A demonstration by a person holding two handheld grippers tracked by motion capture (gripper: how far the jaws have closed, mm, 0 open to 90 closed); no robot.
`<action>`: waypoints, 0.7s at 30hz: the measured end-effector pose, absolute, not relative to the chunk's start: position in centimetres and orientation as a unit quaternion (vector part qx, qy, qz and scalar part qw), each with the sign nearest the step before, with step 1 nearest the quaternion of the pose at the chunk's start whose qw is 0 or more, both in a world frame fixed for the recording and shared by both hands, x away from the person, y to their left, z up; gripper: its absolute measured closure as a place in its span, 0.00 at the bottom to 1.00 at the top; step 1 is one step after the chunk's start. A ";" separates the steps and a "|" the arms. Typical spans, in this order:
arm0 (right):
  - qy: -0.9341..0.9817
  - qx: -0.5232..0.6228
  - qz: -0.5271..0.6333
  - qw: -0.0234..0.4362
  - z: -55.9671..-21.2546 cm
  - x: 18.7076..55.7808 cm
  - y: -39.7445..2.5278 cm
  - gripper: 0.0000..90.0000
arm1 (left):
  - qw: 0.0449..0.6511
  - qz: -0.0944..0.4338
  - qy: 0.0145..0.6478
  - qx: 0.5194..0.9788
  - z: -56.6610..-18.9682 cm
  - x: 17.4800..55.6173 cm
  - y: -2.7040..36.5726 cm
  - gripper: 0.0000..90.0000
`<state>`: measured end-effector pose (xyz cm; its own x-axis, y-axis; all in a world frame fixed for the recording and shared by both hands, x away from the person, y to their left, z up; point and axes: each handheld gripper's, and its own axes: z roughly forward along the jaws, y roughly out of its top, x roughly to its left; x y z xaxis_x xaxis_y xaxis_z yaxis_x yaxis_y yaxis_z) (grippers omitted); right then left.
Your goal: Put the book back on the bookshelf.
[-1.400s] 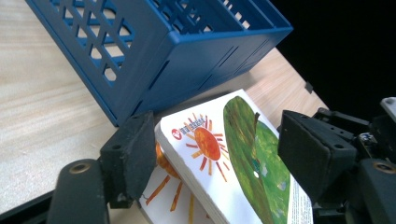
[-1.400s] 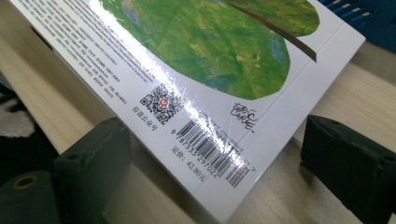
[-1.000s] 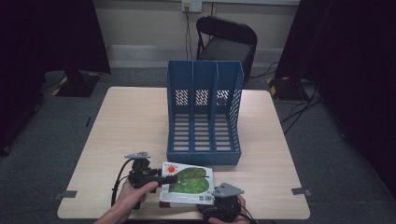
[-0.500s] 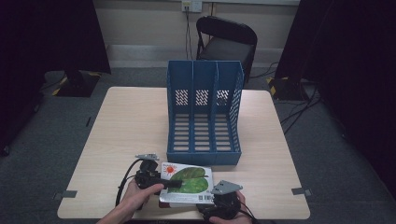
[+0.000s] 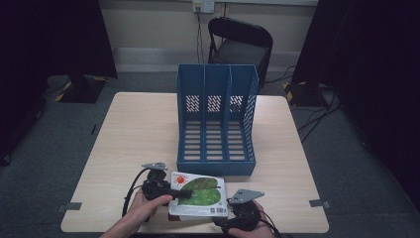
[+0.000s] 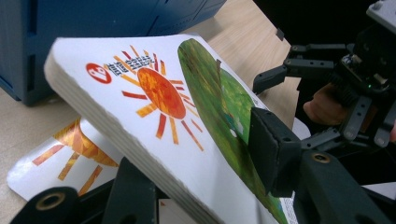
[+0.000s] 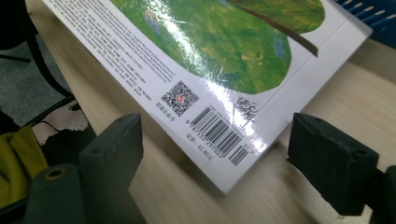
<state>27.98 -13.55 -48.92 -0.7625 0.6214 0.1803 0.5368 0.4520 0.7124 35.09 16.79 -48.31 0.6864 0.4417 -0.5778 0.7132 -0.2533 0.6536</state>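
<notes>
Thick white book [image 5: 198, 194] w/ green leaf & orange sun cover, barcode at corner, near worktop [image 5: 133, 129] front edge. Left hand-held gripper [image 6: 196, 186] clamps its edge, lifted; right hand-held gripper [image 7: 229, 154] wide at barcode corner.

A black chair [image 5: 241, 43] stands behind the wooden table [image 5: 138, 129] on grey floor [image 5: 59, 129].
</notes>
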 end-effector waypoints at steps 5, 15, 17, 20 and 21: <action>0.841 0.348 0.412 0.045 -48.3 28.4 -14.3 0.20 | 0.484 -0.126 0.355 0.790 -47.9 34.6 16.5 0.63; 0.840 0.361 0.402 0.050 -48.7 29.4 -14.4 0.18 | 0.484 -0.099 0.314 0.811 -47.2 33.9 15.9 0.63; 0.839 0.362 0.403 0.048 -48.7 29.6 -14.4 0.17 | 0.485 -0.097 0.309 0.812 -47.1 33.8 15.8 0.63; 0.835 0.366 0.408 0.044 -48.7 30.1 -14.5 0.16 | 0.484 -0.099 0.304 0.815 -47.1 33.7 15.7 0.64; 0.836 0.366 0.407 0.037 -48.8 30.5 -14.5 0.14 | 0.483 -0.102 0.300 0.817 -47.2 33.7 15.5 0.64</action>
<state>30.45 -14.54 -48.77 -0.7288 0.6426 0.2364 0.5825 0.4004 0.7074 33.66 15.54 -47.22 0.7997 0.3915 -0.4552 0.5876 -0.3546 0.7273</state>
